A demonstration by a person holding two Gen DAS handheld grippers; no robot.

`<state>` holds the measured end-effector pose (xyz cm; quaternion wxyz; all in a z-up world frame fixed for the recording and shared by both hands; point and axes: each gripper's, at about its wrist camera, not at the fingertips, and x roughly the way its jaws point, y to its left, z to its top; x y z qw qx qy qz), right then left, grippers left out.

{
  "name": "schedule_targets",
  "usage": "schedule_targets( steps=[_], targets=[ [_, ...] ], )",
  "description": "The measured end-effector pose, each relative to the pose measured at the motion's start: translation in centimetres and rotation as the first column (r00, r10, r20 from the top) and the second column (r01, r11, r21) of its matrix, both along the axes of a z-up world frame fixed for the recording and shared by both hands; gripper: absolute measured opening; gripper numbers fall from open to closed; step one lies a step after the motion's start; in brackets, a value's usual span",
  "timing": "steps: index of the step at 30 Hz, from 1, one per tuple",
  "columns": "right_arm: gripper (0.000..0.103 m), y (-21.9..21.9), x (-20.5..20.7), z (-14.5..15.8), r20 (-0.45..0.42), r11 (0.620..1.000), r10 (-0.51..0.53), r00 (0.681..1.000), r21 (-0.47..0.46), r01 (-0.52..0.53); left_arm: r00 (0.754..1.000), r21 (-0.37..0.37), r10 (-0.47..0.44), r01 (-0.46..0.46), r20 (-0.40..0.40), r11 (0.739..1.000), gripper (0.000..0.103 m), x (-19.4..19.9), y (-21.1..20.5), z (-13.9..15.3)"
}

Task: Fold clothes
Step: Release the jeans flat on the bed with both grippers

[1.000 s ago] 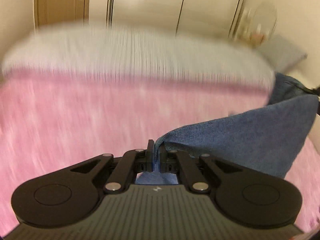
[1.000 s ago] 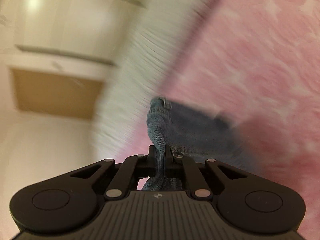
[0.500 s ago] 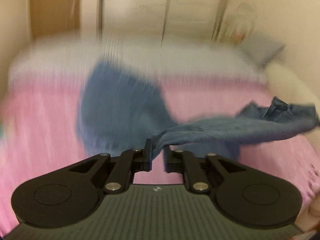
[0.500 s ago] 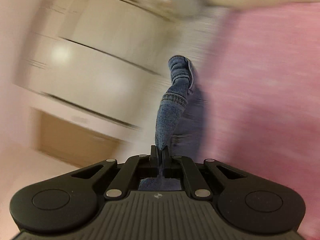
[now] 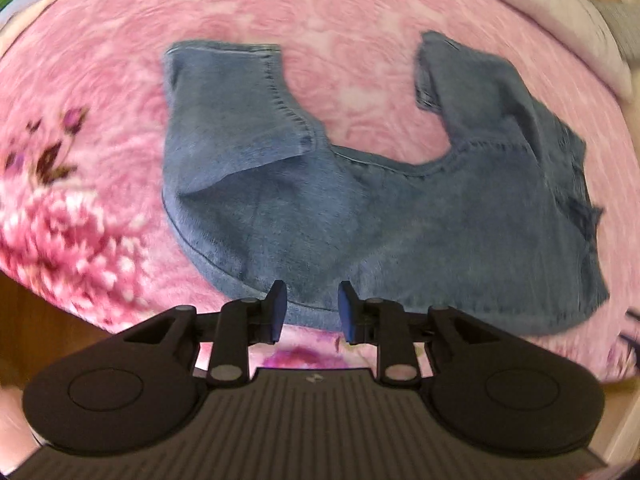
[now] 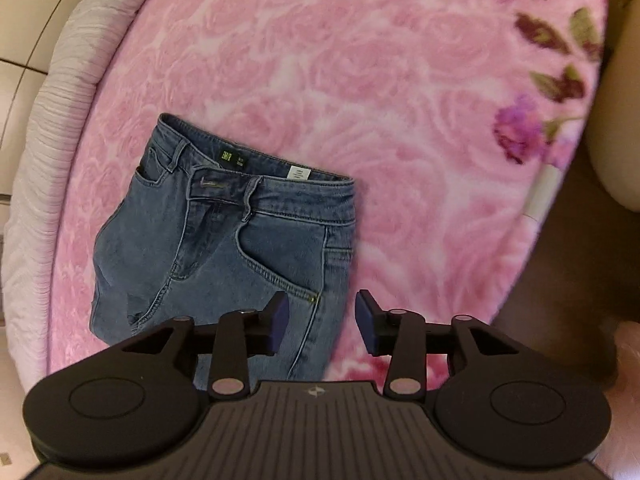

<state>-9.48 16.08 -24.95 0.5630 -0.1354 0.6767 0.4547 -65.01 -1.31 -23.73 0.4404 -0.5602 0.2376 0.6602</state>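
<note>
Left wrist view: both grippers' fingers are opening, empty, above jeans (image 5: 360,216) on pink blanket (image 5: 340,12).

Jeans (image 5: 360,220) lie flat on the blanket (image 5: 360,20). Left view: both legs (image 5: 224,112) extend away from the near edge. Right view: the waistband (image 6: 276,184) lies farthest, and a ribbed cover (image 6: 60,112) borders the blanket's left side.

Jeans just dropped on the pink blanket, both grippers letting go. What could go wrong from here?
1. The jeans lie bent, one leg creased over itself; folding now would likely lock that in.
2. Their lower edge sits near the blanket edge by the left gripper, so a tug might slide them off.
3. The right gripper, jaws opening, could snag the pocket.
</note>
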Motion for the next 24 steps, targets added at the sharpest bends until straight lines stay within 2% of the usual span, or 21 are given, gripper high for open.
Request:
schedule_targets(
  steps=[3, 8, 10, 12, 15, 19, 22, 24],
  targets=[
    [0.042, 1.5, 0.8, -3.2, -0.004, 0.999, 0.013, 1.0, 0.046, -0.013, 0.995, 0.023, 0.095, -0.095, 0.021, 0.995, 0.023, 0.2, -1.4, -0.4],
    [0.043, 3.4, 1.2, -8.3, -0.045, 0.995, 0.013, 0.999, 0.099, -0.008, 0.974, 0.044, 0.223, -0.225, 0.052, 0.973, 0.024, 0.3, -4.2, -1.3],
    [0.031, 3.7, 0.7, -9.8, -0.067, 0.994, 0.027, 0.997, 0.107, -0.019, 0.965, 0.046, 0.258, -0.26, 0.057, 0.964, 0.024, 0.3, -4.8, -1.7],
    [0.013, 3.9, 0.2, -9.7, -0.039, 0.989, 0.061, 0.997, 0.134, -0.055, 0.958, 0.058, 0.281, -0.284, 0.057, 0.957, 0.023, 0.2, -5.2, -1.8],
    [0.004, 3.7, 0.7, -7.5, 0.009, 0.97, 0.105, 0.994, 0.22, -0.104, 0.951, 0.096, 0.305, -0.31, 0.057, 0.946, 0.023, -0.3, -5.1, -1.5],
    [0.002, 3.4, 3.1, -4.2, 0.16, 0.946, 0.06, 0.985, 0.306, -0.107, 0.947, 0.152, 0.319, -0.322, 0.046, 0.934, 0.024, -1.6, -4.4, -1.2],
    [0.006, 4.0, 4.7, -5.8, 0.238, 0.974, 0.034, 0.971, 0.21, -0.086, 0.935, 0.173, 0.352, -0.355, 0.048, 0.919, 0.026, -3.2, -3.7, -2.0],
    [0.016, 3.7, 4.9, -7.0, 0.224, 0.987, 0.011, 0.975, 0.155, -0.047, 0.92, 0.187, 0.388, -0.391, 0.058, 0.901, 0.03, -4.8, -3.3, -2.8]
  ],
)
